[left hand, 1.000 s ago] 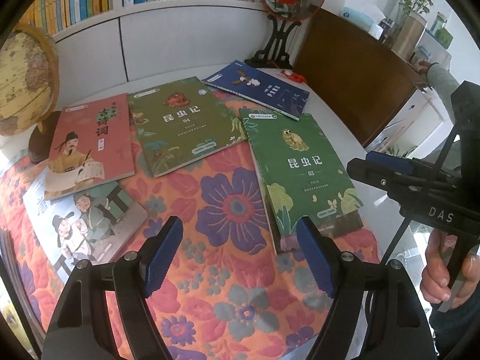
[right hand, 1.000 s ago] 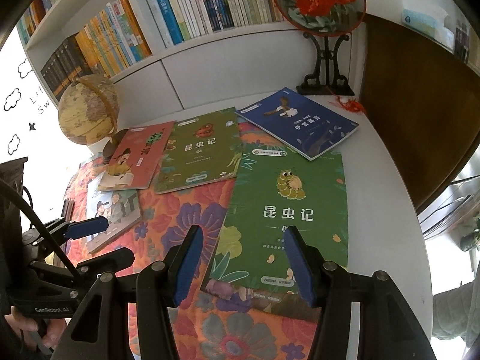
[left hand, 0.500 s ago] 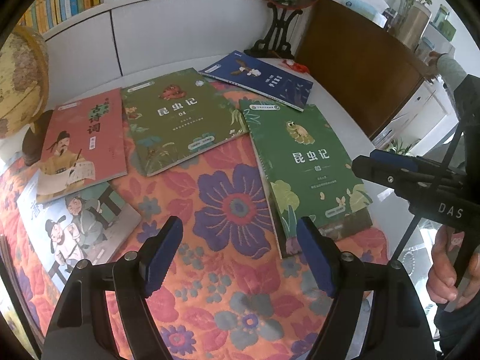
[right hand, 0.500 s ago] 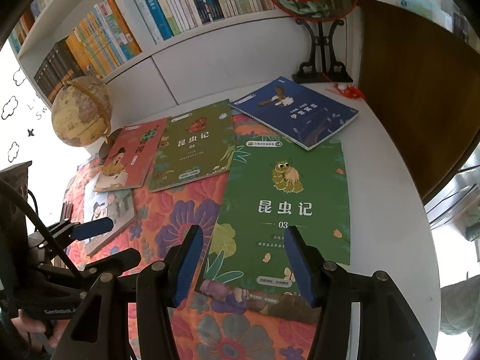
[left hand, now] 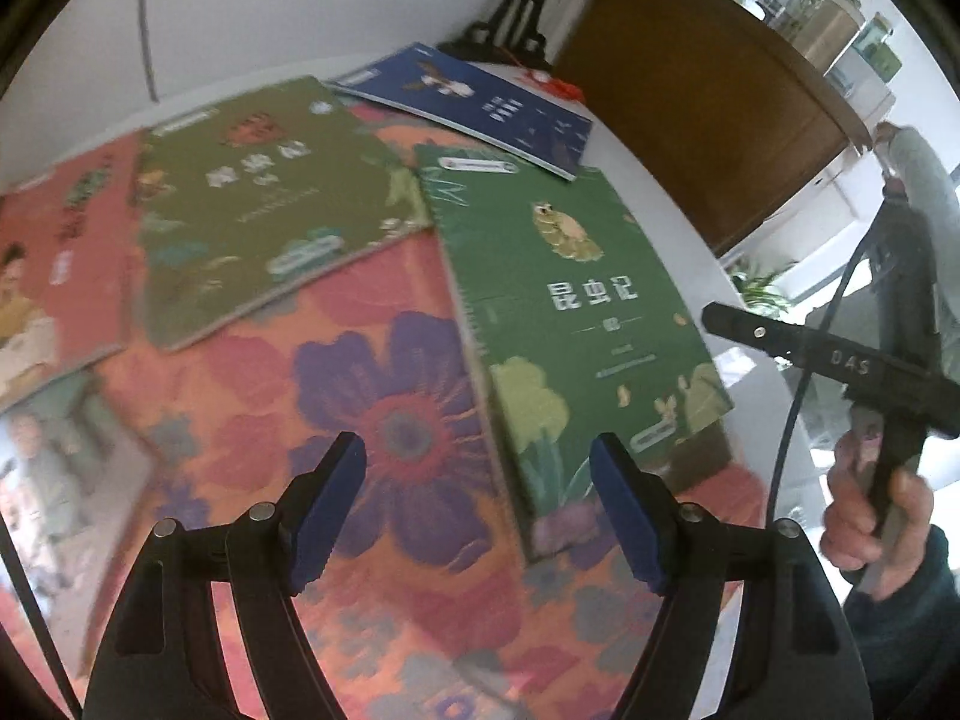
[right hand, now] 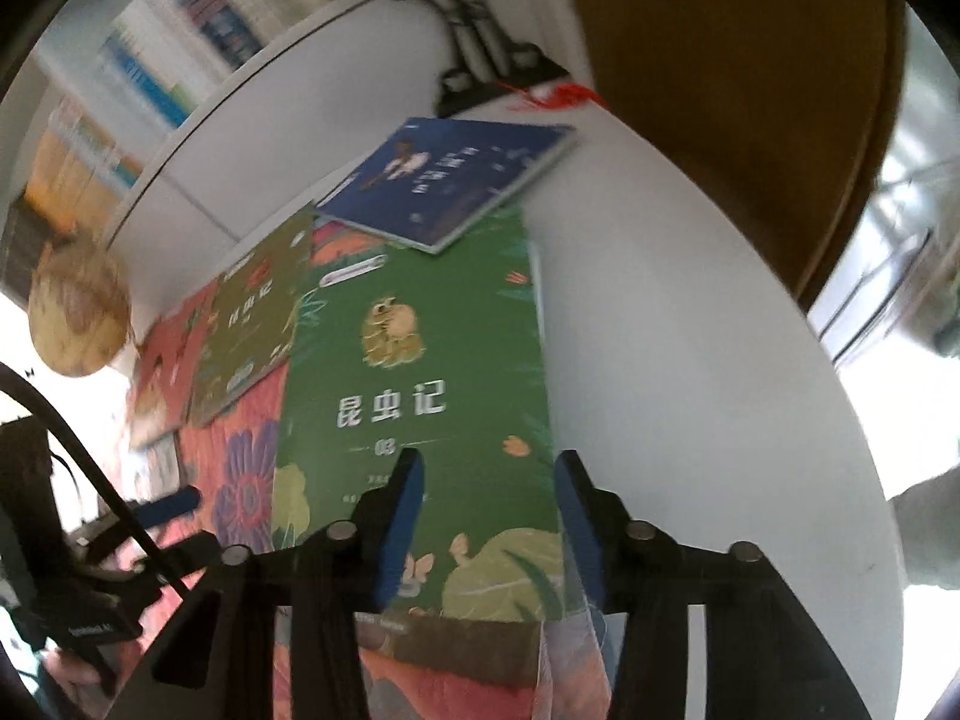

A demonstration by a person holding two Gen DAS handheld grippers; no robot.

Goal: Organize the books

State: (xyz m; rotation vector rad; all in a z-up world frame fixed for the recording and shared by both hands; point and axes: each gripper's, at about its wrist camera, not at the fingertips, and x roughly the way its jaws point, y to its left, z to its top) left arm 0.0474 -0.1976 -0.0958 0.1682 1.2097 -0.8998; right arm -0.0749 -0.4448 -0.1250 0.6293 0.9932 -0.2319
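Several books lie flat on a round table with a floral cloth [left hand: 384,420]. A bright green book marked 03 [left hand: 576,312] lies at the right; it also shows in the right wrist view [right hand: 420,396]. An olive green book [left hand: 264,204], a dark blue book [left hand: 480,102] and a red book [left hand: 54,240] lie behind and left. My left gripper [left hand: 477,516] is open and empty above the cloth, left of the green book's near corner. My right gripper [right hand: 489,531] is open, low over the green book's near edge.
A fan ornament on a black stand [left hand: 516,12] is at the table's back. A globe [right hand: 78,312] stands at the left. Bookshelves [right hand: 180,60] line the wall. A brown cabinet [left hand: 708,108] is at the right. The bare white table top [right hand: 690,390] lies right of the green book.
Both grippers have moved forward and lower toward the table. The right gripper has swung right and closed in on the green book's near edge. The books have not moved.
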